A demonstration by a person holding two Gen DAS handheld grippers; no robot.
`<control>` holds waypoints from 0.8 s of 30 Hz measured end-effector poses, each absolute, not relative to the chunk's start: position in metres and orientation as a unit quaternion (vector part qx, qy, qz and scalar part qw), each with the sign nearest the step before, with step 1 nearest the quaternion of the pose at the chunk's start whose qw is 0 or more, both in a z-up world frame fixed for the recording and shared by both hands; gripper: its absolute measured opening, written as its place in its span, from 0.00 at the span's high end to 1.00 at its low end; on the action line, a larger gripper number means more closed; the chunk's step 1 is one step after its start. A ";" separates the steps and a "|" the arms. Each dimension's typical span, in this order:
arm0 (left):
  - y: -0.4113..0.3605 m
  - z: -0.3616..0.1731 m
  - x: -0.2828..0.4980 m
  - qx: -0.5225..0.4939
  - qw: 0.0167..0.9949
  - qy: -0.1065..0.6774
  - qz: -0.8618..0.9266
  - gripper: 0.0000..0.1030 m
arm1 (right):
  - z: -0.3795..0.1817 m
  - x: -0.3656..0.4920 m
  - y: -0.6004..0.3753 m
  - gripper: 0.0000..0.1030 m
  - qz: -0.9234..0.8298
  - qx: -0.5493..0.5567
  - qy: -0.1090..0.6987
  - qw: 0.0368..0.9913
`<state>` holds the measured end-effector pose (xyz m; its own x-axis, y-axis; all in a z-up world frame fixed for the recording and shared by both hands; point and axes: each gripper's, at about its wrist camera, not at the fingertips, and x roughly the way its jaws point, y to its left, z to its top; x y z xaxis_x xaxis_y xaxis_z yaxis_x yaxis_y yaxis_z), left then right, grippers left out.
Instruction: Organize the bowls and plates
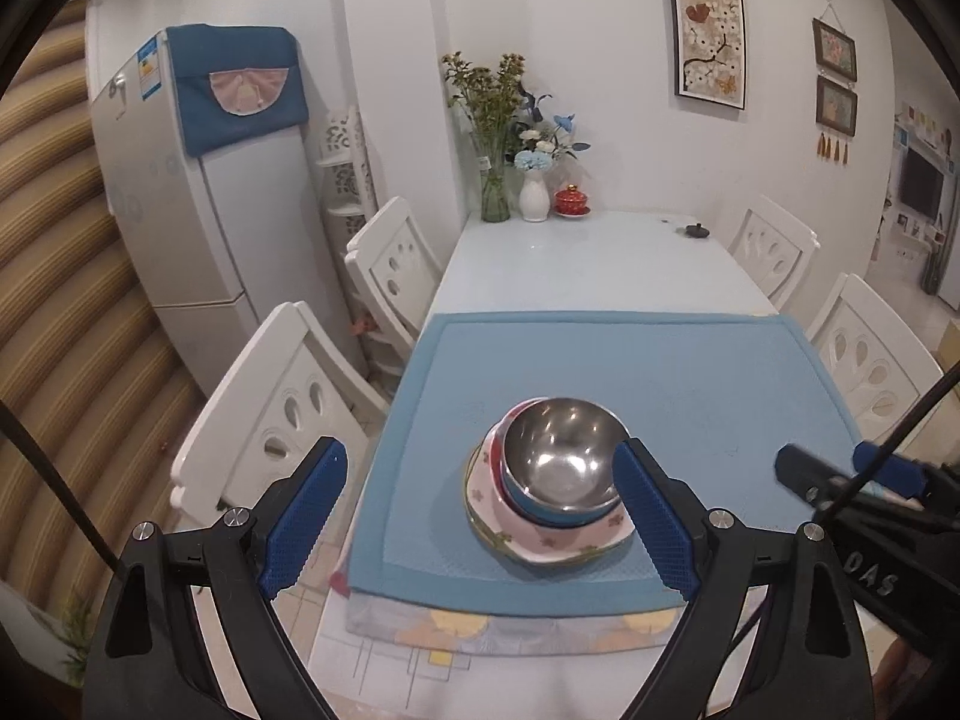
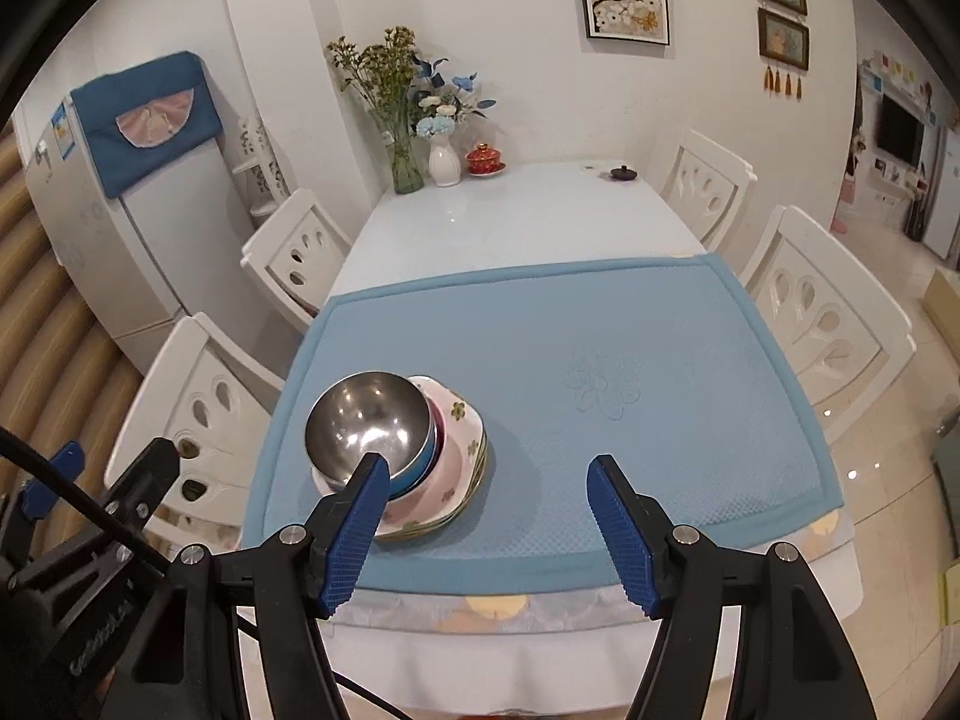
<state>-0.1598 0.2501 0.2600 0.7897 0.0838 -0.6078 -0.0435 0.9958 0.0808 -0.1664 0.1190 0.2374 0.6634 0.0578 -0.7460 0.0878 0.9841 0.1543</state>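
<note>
A steel bowl (image 1: 561,453) sits nested in a blue bowl (image 1: 540,510) and a red-rimmed bowl (image 1: 497,450), all on pink floral plates (image 1: 540,540) near the front of the blue mat (image 1: 690,372). My left gripper (image 1: 483,510) is open, its fingers on either side of the stack, held above it. My right gripper (image 2: 489,531) is open and empty, to the right of the stack; the steel bowl (image 2: 366,423) and plates (image 2: 462,456) show beside its left finger (image 2: 354,528). The right gripper also shows in the left wrist view (image 1: 840,474).
The mat covers the front half of a white table (image 1: 588,264). Vases with flowers (image 1: 510,180), a red lidded cup (image 1: 571,201) and a small dark lid (image 1: 695,230) stand at the far end. White chairs (image 1: 282,420) flank both sides. A fridge (image 1: 198,210) stands left.
</note>
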 end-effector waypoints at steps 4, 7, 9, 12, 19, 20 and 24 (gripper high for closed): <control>0.254 0.257 -0.149 0.023 0.942 0.333 0.014 0.13 | 0.227 -0.155 0.128 0.36 -0.013 0.092 0.431 0.897; 0.257 0.256 -0.142 0.022 0.940 0.341 0.009 0.13 | 0.220 -0.149 0.133 0.36 -0.016 0.092 0.445 0.890; 0.259 0.259 -0.140 0.019 0.940 0.342 0.007 0.13 | 0.219 -0.148 0.137 0.36 -0.019 0.085 0.446 0.891; 0.259 0.261 -0.137 0.024 0.939 0.343 0.005 0.13 | 0.219 -0.148 0.143 0.36 -0.025 0.078 0.443 0.893; 0.262 0.254 -0.128 0.020 0.933 0.359 -0.005 0.13 | 0.213 -0.143 0.149 0.36 -0.031 0.074 0.453 0.888; 0.262 0.252 -0.128 0.022 0.932 0.362 -0.005 0.13 | 0.210 -0.142 0.149 0.36 -0.032 0.076 0.458 0.885; 0.260 0.251 -0.129 0.032 0.932 0.362 -0.008 0.13 | 0.206 -0.141 0.151 0.36 -0.035 0.081 0.468 0.879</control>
<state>-0.1287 0.2604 0.2512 0.7377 0.0079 -0.6751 0.0378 0.9979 0.0529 -0.1408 0.1510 0.2061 0.5595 0.0138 -0.8287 0.1384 0.9843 0.1099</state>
